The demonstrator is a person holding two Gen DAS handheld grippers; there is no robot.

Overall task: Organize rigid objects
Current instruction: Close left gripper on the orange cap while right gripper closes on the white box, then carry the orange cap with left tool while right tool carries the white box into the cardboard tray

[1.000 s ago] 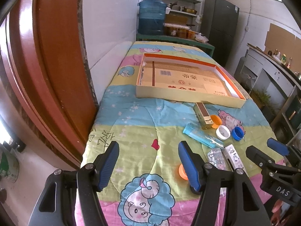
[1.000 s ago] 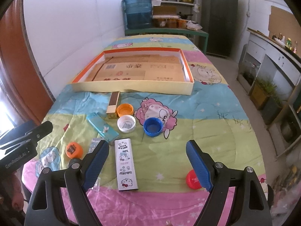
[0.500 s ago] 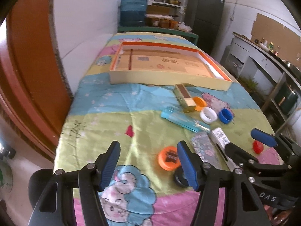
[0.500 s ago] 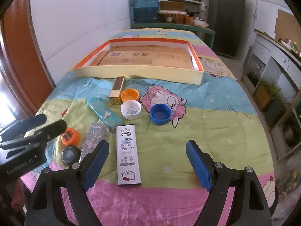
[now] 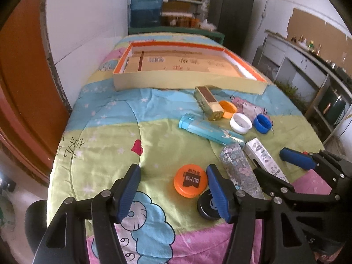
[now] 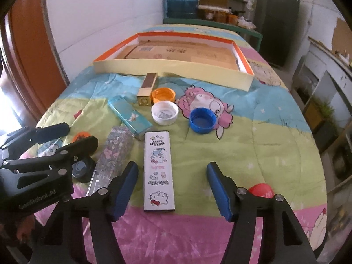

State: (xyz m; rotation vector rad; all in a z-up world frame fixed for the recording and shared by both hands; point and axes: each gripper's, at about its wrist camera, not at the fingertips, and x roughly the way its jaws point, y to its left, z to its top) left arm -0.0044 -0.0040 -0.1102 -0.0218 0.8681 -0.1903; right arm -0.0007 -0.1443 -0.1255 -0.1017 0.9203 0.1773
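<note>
Small rigid items lie on the cartoon bedspread: a white Hello Kitty box (image 6: 158, 171), a floral clear box (image 6: 114, 151), a teal box (image 6: 130, 117), a gold box (image 6: 147, 86), orange (image 6: 164, 94), white (image 6: 165, 112) and blue (image 6: 202, 120) caps, a red cap (image 6: 261, 190), an orange lid (image 5: 190, 180) and a black lid (image 5: 208, 204). A shallow orange-rimmed tray (image 6: 171, 66) lies behind them. My left gripper (image 5: 173, 193) is open, low over the orange lid. My right gripper (image 6: 172, 189) is open above the Hello Kitty box.
A white wall (image 5: 83, 22) and a brown door (image 5: 19, 83) stand along the left of the bed. A blue water jug (image 5: 146, 6), shelves and a dark fridge (image 5: 231, 11) are at the far end. Cabinets (image 5: 308, 66) line the right.
Both grippers have moved forward and lower toward the items. The orange and black lids now sit by my left gripper's right finger. Both stay open.
</note>
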